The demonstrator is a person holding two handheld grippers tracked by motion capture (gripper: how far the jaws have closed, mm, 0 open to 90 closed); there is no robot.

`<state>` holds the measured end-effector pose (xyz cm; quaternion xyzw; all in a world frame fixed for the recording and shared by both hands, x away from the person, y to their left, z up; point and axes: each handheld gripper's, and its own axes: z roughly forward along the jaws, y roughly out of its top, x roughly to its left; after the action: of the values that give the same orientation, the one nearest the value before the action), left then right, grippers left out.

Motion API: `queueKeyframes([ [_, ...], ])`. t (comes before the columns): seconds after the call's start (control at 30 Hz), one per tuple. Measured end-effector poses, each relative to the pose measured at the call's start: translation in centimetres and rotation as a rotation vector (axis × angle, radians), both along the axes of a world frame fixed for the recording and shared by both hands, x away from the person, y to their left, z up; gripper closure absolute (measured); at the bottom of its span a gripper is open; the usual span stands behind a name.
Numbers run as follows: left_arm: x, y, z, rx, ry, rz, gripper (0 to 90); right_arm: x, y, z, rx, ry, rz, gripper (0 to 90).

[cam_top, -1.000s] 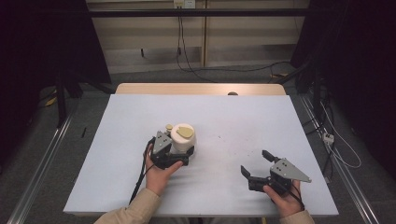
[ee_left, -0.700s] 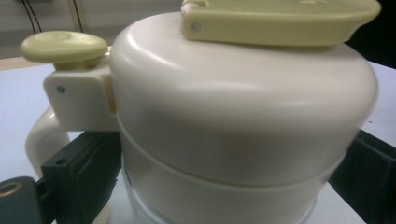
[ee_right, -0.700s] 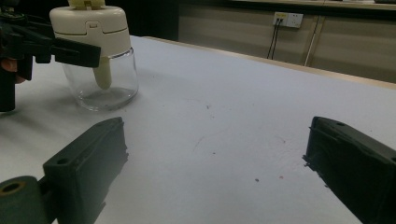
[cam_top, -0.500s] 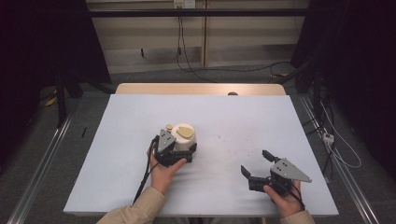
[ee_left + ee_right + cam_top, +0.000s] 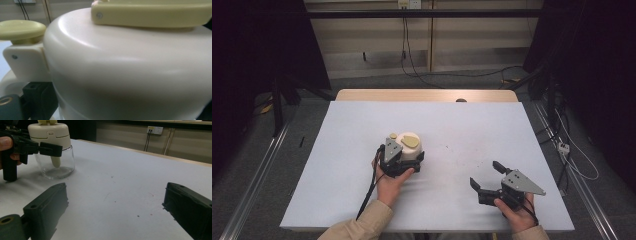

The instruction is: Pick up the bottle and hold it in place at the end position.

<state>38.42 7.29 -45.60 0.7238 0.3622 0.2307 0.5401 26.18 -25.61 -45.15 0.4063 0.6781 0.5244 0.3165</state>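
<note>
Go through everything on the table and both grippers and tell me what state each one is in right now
Jar: upright on the table, glass body looks empty apart from a cream stem hanging inside.
Jar lid: on the jar, seated.
Left gripper: jaws on either side of the jar at lid level; cannot tell if clamped.
Right gripper: jaws wide open, holding nothing, low over the table.
Table: white cover flat, a few small specks.

A white table (image 5: 362, 125) with a wooden far edge stands before a wall bearing a power outlet (image 5: 155, 130), black cables (image 5: 412, 50) trailing onto grey floor (image 5: 302, 150).
</note>
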Motion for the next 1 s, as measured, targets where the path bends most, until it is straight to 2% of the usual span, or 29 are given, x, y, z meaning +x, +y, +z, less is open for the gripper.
queueKeyframes([
  [0.17, 0.0, 0.1, -0.1, -0.003, -0.012, -0.006, 5.1, 0.0, 0.0, 0.0, -0.001, 0.0, 0.0, 4.6],
  [0.37, -0.1, -0.1, -0.1, 0.01, -0.053, -0.021, 5.3, 0.0, -0.1, 0.0, 0.001, 0.0, 0.001, 4.7],
  [0.67, 0.4, 0.0, 0.5, -0.029, -0.036, -0.033, 5.3, 0.0, -0.1, 0.0, 0.004, 0.0, 0.004, 4.7],
  [0.73, 0.5, -0.2, 0.8, -0.051, -0.027, -0.032, 5.3, 0.0, -0.1, 0.0, 0.004, 0.0, 0.004, 4.7],
  [0.83, 0.7, -0.4, 1.1, -0.063, -0.024, -0.055, 5.4, 0.0, -0.1, 0.0, 0.005, -0.002, 0.003, 4.7],
  [1.0, 1.1, -1.0, 1.4, -0.058, -0.021, -0.064, 5.3, -0.1, -0.2, 0.0, 0.011, -0.001, 0.0, 4.6],
])
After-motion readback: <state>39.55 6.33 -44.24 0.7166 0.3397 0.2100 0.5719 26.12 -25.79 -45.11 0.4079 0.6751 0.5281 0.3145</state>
